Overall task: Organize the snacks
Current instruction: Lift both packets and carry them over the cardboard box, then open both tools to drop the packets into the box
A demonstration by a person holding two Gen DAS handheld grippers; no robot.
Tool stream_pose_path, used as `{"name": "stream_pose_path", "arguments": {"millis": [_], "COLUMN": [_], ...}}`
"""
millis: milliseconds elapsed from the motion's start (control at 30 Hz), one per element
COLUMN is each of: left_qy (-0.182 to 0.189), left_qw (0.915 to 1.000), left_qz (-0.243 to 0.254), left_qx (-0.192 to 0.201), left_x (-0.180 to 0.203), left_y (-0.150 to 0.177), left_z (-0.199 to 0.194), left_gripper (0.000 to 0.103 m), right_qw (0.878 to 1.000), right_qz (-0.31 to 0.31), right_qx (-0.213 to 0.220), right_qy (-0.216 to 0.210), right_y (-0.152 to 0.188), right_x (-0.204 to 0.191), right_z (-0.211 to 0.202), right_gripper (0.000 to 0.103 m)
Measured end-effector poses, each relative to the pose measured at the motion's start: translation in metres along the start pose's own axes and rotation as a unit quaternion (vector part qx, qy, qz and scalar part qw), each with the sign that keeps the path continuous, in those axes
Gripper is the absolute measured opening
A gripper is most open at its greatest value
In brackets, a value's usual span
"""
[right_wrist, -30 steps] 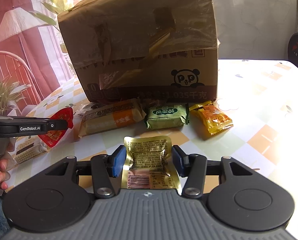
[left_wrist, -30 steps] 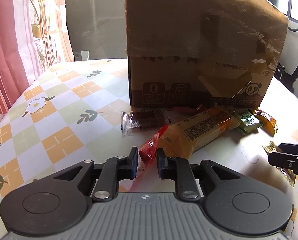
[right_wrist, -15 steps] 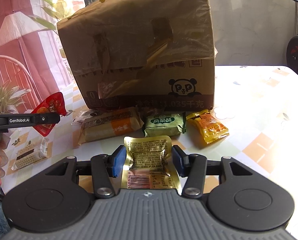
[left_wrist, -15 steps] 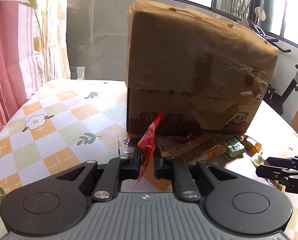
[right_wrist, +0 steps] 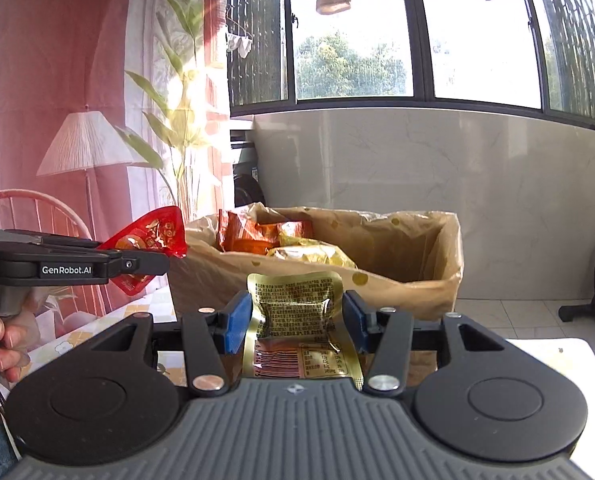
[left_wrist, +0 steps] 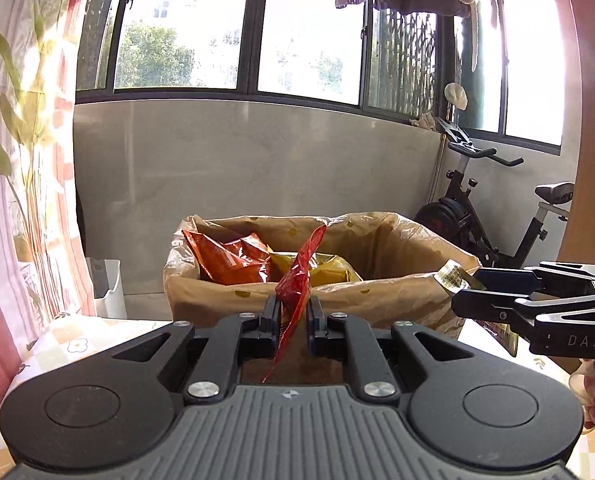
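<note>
While both packets hang up near the box (left_wrist: 321, 280) rim, we've got the left gripper (left_wrist: 291, 316) pinched tight on the red packet (left_wrist: 299, 276), which stands edge-on with its long axis pointing up and forward at the opening. The right gripper (right_wrist: 295, 320) clamps the gold packet (right_wrist: 297, 312) flat across its width. The box sits dead ahead and slightly below both, already holding snacks (right_wrist: 265, 236). We'd guess left is a touch nearer, so it drops first.

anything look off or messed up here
Nothing spilled. The red packet is pinched edge-on and tilted in the left gripper. The cardboard box has crumpled, sagging plastic over its rim.
</note>
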State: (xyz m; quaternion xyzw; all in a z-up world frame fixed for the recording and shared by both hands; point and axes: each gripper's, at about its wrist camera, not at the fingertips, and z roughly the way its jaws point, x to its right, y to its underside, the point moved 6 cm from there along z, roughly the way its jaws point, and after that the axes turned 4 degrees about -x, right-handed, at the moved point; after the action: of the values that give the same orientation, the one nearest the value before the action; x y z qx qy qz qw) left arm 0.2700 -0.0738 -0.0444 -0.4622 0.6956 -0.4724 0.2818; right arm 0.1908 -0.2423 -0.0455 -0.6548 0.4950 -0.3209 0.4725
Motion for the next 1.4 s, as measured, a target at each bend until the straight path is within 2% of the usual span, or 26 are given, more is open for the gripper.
{"name": "stream_pose_path", "arguments": {"millis": [100, 200, 333, 433, 467, 533, 633, 767, 1067, 1167, 1400], "left_qy": [0.005, -0.004, -0.023, -0.025, -0.022, -0.025, -0.034, -0.031, -0.041, -0.056, -0.065], "left_qw": [0.9999, 0.9997, 0.9990, 0.9983, 0.9980, 0.9974, 0.9972, 0.9956, 0.9968, 0.9964, 0.9955], "left_qz": [-0.013, -0.020, -0.016, -0.027, -0.030, -0.033, -0.036, -0.060, -0.045, -0.034, -0.044], "left_qx": [0.004, -0.012, -0.036, -0.046, -0.051, -0.058, -0.056, -0.065, -0.051, -0.054, -0.053], "left_x": [0.003, 0.002, 0.003, 0.001, -0.001, -0.005, -0.012, -0.030, -0.043, -0.046, -0.066], "left_y": [-0.024, -0.039, -0.045, -0.045, -0.044, -0.042, -0.036, -0.027, -0.016, -0.009, 0.010], "left_z": [0.023, 0.055, 0.088, 0.100, 0.103, 0.106, 0.096, 0.076, 0.023, 0.006, -0.027], "left_gripper": [0.014, 0.014, 0.014, 0.016, 0.020, 0.047, 0.053, 0.054, 0.054, 0.054, 0.054], "right_qw": [1.000, 0.999, 0.999, 0.998, 0.998, 0.997, 0.998, 0.998, 0.999, 0.999, 0.999], "right_qz": [-0.013, -0.022, 0.002, 0.021, 0.023, 0.024, 0.027, 0.033, 0.035, 0.030, 0.033], "right_qx": [0.019, 0.015, -0.011, -0.035, -0.040, -0.043, -0.038, -0.030, -0.012, -0.012, -0.019], "right_qy": [0.010, 0.030, 0.048, 0.051, 0.052, 0.051, 0.046, 0.045, 0.022, 0.018, 0.010], "right_y": [-0.030, -0.048, -0.052, -0.047, -0.046, -0.044, -0.042, -0.041, -0.035, -0.029, -0.008], "right_x": [0.014, 0.032, 0.057, 0.069, 0.071, 0.072, 0.072, 0.071, 0.049, 0.039, 0.020], "right_z": [0.017, 0.044, 0.079, 0.095, 0.096, 0.095, 0.086, 0.071, 0.034, 0.024, 0.013], "right_gripper": [0.052, 0.052, 0.053, 0.058, 0.058, 0.059, 0.065, 0.066, 0.066, 0.066, 0.066]}}
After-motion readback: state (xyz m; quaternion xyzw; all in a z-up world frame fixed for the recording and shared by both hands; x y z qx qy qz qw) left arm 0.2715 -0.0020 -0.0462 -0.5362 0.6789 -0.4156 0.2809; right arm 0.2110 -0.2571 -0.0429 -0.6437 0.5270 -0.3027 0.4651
